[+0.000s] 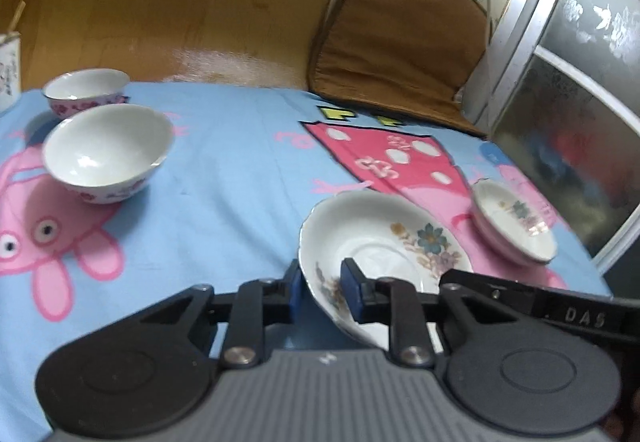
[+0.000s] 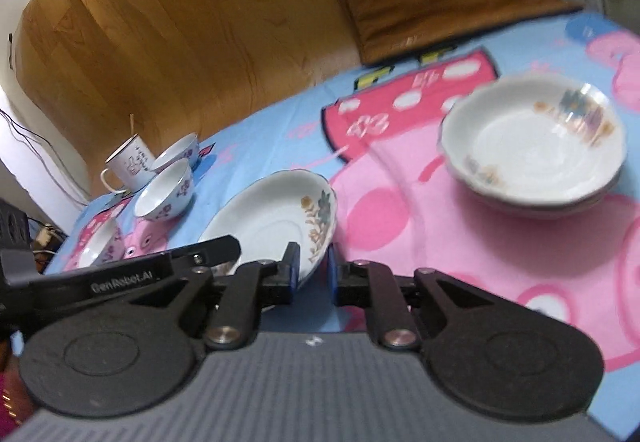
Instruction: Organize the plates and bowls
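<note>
A white floral plate is tilted and gripped at its rim by both grippers. My left gripper is shut on its near-left rim. My right gripper is shut on the same plate at its right rim. A stack of like floral plates sits on the cloth to the right; it also shows in the left wrist view. Two white bowls with pink flowers stand at the far left. In the right wrist view the bowls sit beside a third one.
A white enamel mug with a stick in it stands behind the bowls. The table carries a blue and pink cartoon cloth. A brown cushion leans behind the table's far edge. A glass-panelled door stands at the right.
</note>
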A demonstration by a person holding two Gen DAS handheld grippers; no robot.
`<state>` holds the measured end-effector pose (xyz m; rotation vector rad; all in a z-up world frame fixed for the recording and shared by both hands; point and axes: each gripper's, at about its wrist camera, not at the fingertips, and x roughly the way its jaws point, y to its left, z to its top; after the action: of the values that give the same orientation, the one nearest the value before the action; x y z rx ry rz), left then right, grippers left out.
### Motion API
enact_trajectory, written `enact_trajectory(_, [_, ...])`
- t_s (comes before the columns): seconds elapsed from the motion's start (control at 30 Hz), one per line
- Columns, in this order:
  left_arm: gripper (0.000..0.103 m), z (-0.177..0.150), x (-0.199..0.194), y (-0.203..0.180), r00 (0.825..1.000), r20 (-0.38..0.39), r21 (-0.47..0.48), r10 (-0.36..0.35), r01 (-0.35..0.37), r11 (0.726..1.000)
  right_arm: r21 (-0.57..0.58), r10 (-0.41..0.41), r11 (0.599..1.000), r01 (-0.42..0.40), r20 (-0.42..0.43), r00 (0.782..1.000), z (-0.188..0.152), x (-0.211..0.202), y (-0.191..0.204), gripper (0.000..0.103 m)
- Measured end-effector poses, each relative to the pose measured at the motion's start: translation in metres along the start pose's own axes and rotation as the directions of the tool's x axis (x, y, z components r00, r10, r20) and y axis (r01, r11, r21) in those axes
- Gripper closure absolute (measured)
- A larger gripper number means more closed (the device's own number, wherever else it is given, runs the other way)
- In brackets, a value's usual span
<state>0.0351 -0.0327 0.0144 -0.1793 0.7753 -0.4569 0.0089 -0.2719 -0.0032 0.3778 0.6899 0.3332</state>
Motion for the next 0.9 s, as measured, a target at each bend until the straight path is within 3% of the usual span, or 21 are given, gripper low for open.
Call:
enact_trajectory(0.17, [0.083,0.017,0.013,-0.04,0.997,0.0,0.068,-0.075,0.075,0.995,-0.004,-0.07,0.997,0.071,0.12,0.99,0.01,-0.028,-0.021,0.088])
enact_trajectory(0.4, [0.083,0.04,0.053,-0.104,0.991,-0.015,0.171,-0.136,0.136,0.976,0.015,-0.201,0.979,0.203,0.237,0.95,0.022,-0.06,-0.064,0.088])
enact_trajectory(0.57, [0.082,0.042,0.081,-0.123,0.989,-0.053,0.182,-0.141,0.149,0.972,0.033,-0.256,0.966,0.256,0.249,0.934,0.025,-0.062,-0.09,0.088])
enact_trajectory(0.73, [0.082,0.041,0.094,-0.134,0.994,-0.06,0.215,-0.093,0.103,0.971,0.018,-0.287,0.956,0.292,0.259,0.922,0.024,-0.053,-0.099,0.087])
enact_trajectory(0.83, [0.08,0.04,0.093,-0.135,0.996,-0.045,0.224,-0.081,0.089,0.971,-0.007,-0.308,0.946,0.325,0.298,0.904,0.022,-0.053,-0.096,0.081])
enact_trajectory(0.9, [0.078,0.04,0.089,-0.136,0.997,-0.025,0.236,-0.072,0.076,0.969,-0.02,-0.319,0.939,0.343,0.318,0.893,0.021,-0.052,-0.093,0.06])
